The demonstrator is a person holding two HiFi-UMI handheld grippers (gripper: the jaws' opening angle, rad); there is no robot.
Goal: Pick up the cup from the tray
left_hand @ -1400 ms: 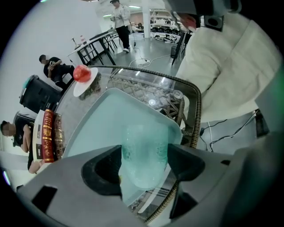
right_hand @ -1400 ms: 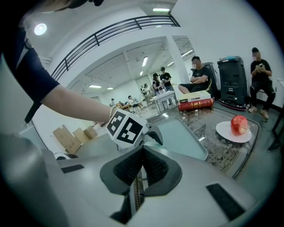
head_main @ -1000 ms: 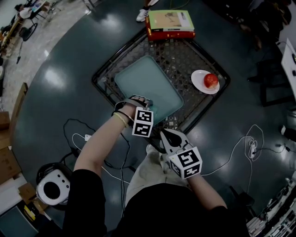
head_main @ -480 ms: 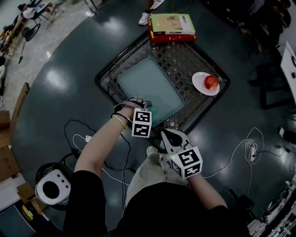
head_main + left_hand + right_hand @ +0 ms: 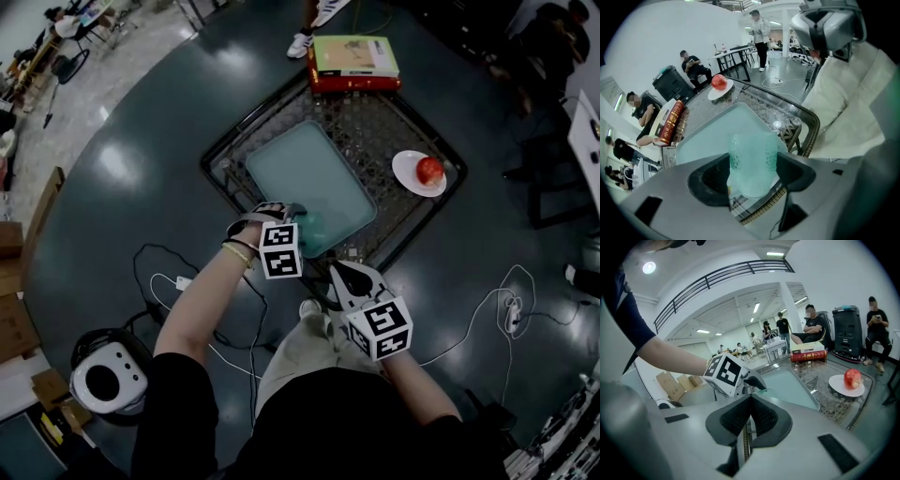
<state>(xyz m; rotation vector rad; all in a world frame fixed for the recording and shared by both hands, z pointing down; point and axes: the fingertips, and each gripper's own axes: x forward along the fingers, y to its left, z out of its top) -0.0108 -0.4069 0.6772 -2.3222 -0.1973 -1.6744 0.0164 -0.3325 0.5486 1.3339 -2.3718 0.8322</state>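
A translucent green dimpled cup [image 5: 753, 161] stands upright between my left gripper's [image 5: 753, 169] jaws, which are shut on its sides. Its base hangs over the near corner of the pale teal tray [image 5: 712, 136]. In the head view the left gripper [image 5: 302, 225] is at the tray's [image 5: 309, 173] near corner, and only a sliver of the cup [image 5: 312, 225] shows there. My right gripper [image 5: 343, 277] is held near my lap, short of the table, with its jaws shut and nothing between them. The right gripper view shows that gripper [image 5: 749, 404] facing the left one's marker cube [image 5: 725, 373].
The tray lies on a dark glass-topped lattice table [image 5: 398, 122]. A white plate with a red apple [image 5: 428, 170] sits to the right. Stacked books [image 5: 354, 62] lie at the far corner. Cables [image 5: 178, 281] and a white round device [image 5: 108, 380] are on the floor. People sit around the room.
The left gripper with the cup has drawn back slightly toward the tray's near corner. The right gripper has stayed where it was.
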